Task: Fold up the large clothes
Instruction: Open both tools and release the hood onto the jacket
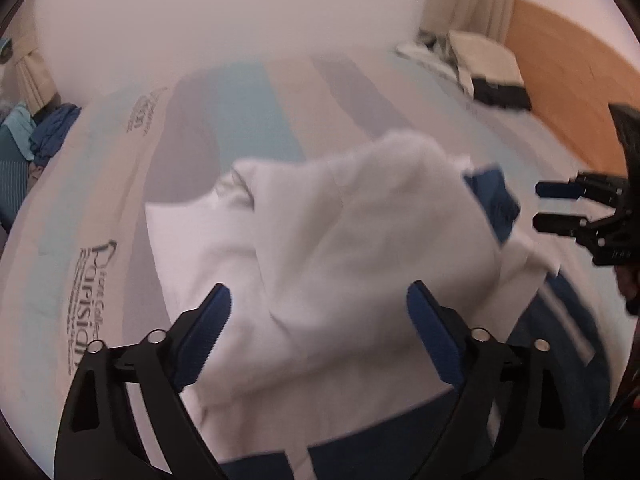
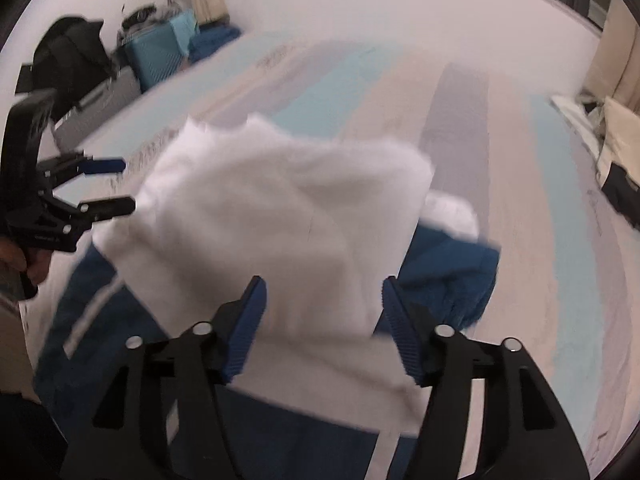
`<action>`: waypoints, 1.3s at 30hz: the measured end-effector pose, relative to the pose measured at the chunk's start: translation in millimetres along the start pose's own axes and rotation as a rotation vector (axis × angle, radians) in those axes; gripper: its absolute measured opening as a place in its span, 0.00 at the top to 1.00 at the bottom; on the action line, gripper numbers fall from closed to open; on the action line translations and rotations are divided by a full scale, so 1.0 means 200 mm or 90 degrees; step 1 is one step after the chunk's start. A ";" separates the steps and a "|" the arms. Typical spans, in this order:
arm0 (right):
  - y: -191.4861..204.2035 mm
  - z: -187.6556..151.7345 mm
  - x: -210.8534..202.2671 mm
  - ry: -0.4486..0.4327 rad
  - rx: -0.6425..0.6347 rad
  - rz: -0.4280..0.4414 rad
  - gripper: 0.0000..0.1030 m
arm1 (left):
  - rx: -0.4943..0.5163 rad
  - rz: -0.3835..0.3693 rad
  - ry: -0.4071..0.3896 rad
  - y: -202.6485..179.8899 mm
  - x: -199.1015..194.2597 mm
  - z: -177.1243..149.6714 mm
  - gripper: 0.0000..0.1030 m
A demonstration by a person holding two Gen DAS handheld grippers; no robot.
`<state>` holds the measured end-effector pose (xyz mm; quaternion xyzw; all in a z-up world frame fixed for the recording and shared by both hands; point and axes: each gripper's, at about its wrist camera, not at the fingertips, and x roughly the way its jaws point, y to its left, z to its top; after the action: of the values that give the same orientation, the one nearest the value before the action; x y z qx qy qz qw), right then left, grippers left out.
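Observation:
A large white garment [image 1: 352, 220] with blue parts [image 1: 496, 200] lies bunched and folded over on the striped bed sheet [image 1: 248, 120]. Just above its near edge my left gripper [image 1: 320, 304] is open, jaws wide, and nothing is pinched between its blue pads [image 1: 208, 332]. My right gripper [image 2: 324, 296] is open too, over the white cloth [image 2: 280, 208], with blue fabric [image 2: 448, 264] to its right. Each gripper shows in the other's view, the right gripper [image 1: 538, 206] at the right edge, the left gripper [image 2: 130, 186] at the left edge. Both views are motion-blurred.
A pile of blue and teal clothes [image 1: 48, 136] lies off the bed's far left. A teal suitcase [image 2: 156, 56], a grey case [image 2: 100, 100] and a black bag [image 2: 68, 52] stand beside the bed. Pillows [image 1: 488, 64] and a wooden headboard [image 1: 568, 80] are at the far right.

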<state>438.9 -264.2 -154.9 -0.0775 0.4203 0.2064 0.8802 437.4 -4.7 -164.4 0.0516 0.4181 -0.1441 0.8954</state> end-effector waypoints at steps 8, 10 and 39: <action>0.07 0.08 0.28 0.020 0.007 0.018 0.40 | -0.030 -0.028 0.029 -0.04 0.29 0.13 0.09; 0.09 0.05 0.34 0.028 0.000 0.031 0.40 | -0.012 -0.033 0.039 -0.08 0.34 0.09 0.09; 0.19 -0.23 0.70 0.111 -0.075 0.003 0.32 | 0.066 -0.057 0.140 -0.10 0.66 -0.23 0.09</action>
<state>468.8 -203.1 -291.6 -0.1453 0.4825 0.2254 0.8338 477.2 -42.9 -294.5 0.0946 0.5078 -0.1985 0.8330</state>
